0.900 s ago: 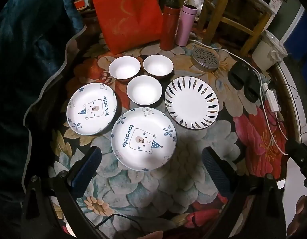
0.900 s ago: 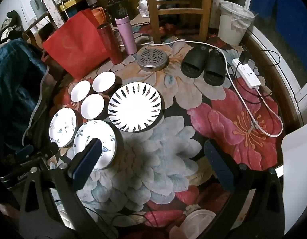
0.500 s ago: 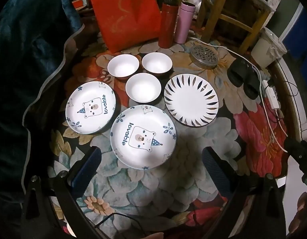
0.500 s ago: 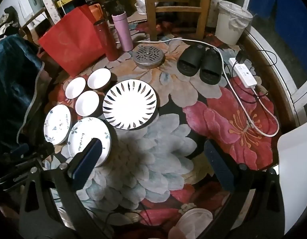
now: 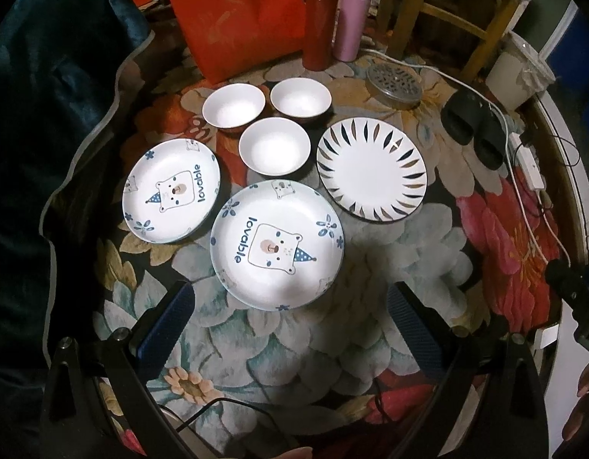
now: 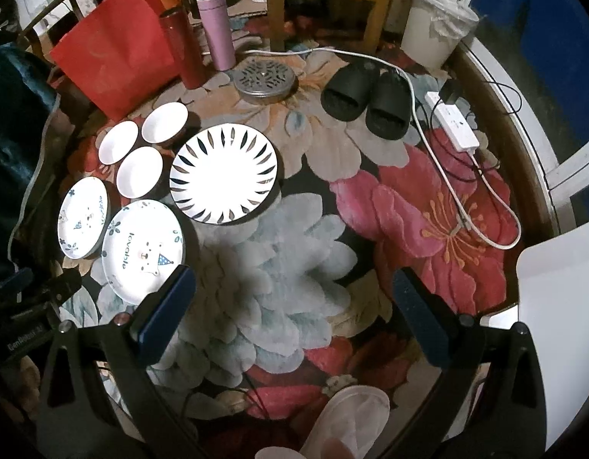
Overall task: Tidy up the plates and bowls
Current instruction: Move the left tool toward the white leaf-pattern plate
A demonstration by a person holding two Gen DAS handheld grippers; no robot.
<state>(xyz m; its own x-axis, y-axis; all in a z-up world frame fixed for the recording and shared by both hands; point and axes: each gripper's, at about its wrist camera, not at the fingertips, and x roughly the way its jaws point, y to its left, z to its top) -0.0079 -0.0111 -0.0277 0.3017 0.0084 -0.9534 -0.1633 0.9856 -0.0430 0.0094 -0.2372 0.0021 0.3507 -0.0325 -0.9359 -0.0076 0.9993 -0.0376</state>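
Observation:
On a floral rug lie two bear-print "lovable" plates, a near one [image 5: 276,244] [image 6: 142,249] and a left one [image 5: 171,190] [image 6: 83,222], a leaf-rimmed white plate [image 5: 372,170] [image 6: 223,173], and three white bowls: front [image 5: 274,146] [image 6: 139,171], back left [image 5: 233,104] [image 6: 118,142], back right [image 5: 300,96] [image 6: 165,122]. My left gripper [image 5: 290,306] is open and empty, just short of the near bear plate. My right gripper [image 6: 294,294] is open and empty over bare rug, right of that plate.
A red bag [image 5: 237,15], a red flask [image 5: 319,25] and a pink flask [image 5: 351,19] stand behind the bowls. A metal perforated lid [image 6: 264,78], black slippers [image 6: 365,97], a power strip with cables [image 6: 456,126] and a bin [image 6: 435,23] lie to the right. A dark blanket [image 5: 46,134] is on the left.
Both grippers have moved slightly forward and lower toward the dishes, which look a little larger. The dishes have not moved. Both jaws stay open.

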